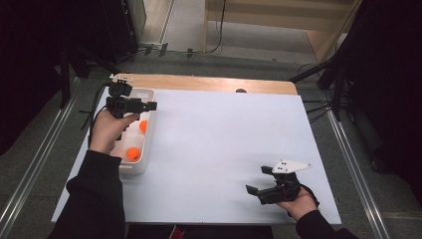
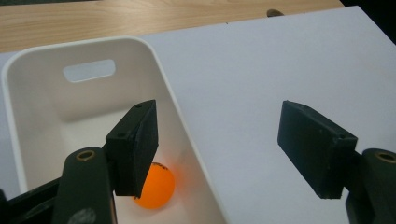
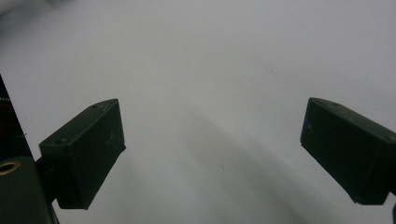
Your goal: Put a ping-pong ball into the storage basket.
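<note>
The left gripper [image 1: 149, 105] hung above the white bin [image 1: 148, 149] at the left edge of the white table [image 1: 224, 149], with its jaws spread apart and nothing between them. In the left gripper view, one jaw stood over the inside of the bin and the other over the bare table, so the bin's long right wall ran between them from below. An orange ball [image 2: 155, 185] lay on the bin floor just under and partly behind the jaw on the bin's side, near that wall, not touched by either pad. In the high view two orange balls showed in the bin: one [image 1: 143, 126] just below the left hand [image 1: 110, 130], and the other [image 1: 132, 154] closer to the bin's near end. The balls were round, so they showed no direction; the bin's long axis ran from the person toward the wooden strip [image 1: 209, 83] at the table's far edge, with its handle slot [image 2: 89, 70] at the far end. The right gripper [image 1: 259, 181] rested low at the table's near right, well apart from the bin, released and empty, jaws wide over bare white surface.
</note>
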`<move>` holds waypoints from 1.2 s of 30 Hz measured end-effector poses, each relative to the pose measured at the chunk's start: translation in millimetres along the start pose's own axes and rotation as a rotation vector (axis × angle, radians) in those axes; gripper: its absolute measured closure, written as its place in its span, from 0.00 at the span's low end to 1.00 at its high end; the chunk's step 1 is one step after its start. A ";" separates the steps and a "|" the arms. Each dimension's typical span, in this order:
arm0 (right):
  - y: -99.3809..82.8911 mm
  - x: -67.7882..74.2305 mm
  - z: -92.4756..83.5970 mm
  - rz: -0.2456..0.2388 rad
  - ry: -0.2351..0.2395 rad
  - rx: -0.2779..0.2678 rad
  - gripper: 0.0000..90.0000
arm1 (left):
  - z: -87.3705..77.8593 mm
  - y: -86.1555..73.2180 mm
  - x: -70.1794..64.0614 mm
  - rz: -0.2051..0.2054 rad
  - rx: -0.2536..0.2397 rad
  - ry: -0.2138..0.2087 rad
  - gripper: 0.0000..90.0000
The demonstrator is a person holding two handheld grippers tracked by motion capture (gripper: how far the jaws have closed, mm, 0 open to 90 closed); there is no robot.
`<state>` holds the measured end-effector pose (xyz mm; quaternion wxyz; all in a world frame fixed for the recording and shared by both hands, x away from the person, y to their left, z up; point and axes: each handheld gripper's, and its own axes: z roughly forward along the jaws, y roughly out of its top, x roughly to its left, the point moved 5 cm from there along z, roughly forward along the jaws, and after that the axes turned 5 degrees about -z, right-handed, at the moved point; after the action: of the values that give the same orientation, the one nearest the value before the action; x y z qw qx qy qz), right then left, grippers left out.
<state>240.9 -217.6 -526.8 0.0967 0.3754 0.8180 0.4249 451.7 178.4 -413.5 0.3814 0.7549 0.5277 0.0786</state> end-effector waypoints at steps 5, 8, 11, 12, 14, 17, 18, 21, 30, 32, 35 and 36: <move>-0.3 -0.1 -0.3 0.003 -0.004 0.000 0.06 | 1.0 -0.1 -8.8 0.029 0.014 -0.028 0.30; -0.1 0.2 -0.7 0.002 -0.002 -0.001 0.06 | 2.4 -1.1 -13.6 0.041 0.017 -0.055 0.30; 0.3 0.3 -0.3 0.000 -0.002 -0.003 0.06 | 3.4 -2.3 -16.6 0.052 0.030 -0.068 0.30; 0.4 0.6 -0.2 0.001 0.001 -0.002 0.06 | 3.3 -2.2 -17.3 0.061 0.031 -0.073 0.30; 0.1 1.1 -0.3 0.004 0.005 0.004 0.06 | 3.7 -2.0 -19.6 0.055 0.025 -0.086 0.30; 0.1 0.4 -0.1 0.000 -0.001 -0.001 0.06 | 4.2 -2.1 -22.0 0.061 0.027 -0.093 0.30; -0.1 0.2 -0.5 0.002 -0.004 0.000 0.06 | 4.3 -2.2 -23.6 0.066 0.030 -0.094 0.30; -0.1 0.0 -0.6 0.002 -0.004 -0.001 0.06 | 5.3 -2.4 -27.5 0.071 0.030 -0.105 0.30; 0.0 0.1 -0.9 0.003 0.000 -0.002 0.06 | 5.2 -3.0 -40.7 0.106 0.037 -0.127 0.30; 0.0 0.1 -0.8 0.003 0.000 -0.003 0.06 | 3.9 -2.8 -44.7 0.118 0.035 -0.135 0.30; -0.1 0.0 -1.0 0.002 -0.001 -0.001 0.06 | 3.2 -3.1 -51.5 0.138 0.030 -0.154 0.30; 0.0 0.2 -1.0 0.004 0.000 -0.003 0.06 | 2.8 -3.4 -53.7 0.141 0.032 -0.158 0.30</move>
<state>240.2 -218.1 -526.1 0.0962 0.3769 0.8167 0.4262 427.5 131.5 -402.4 0.4034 0.8000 0.4426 0.0372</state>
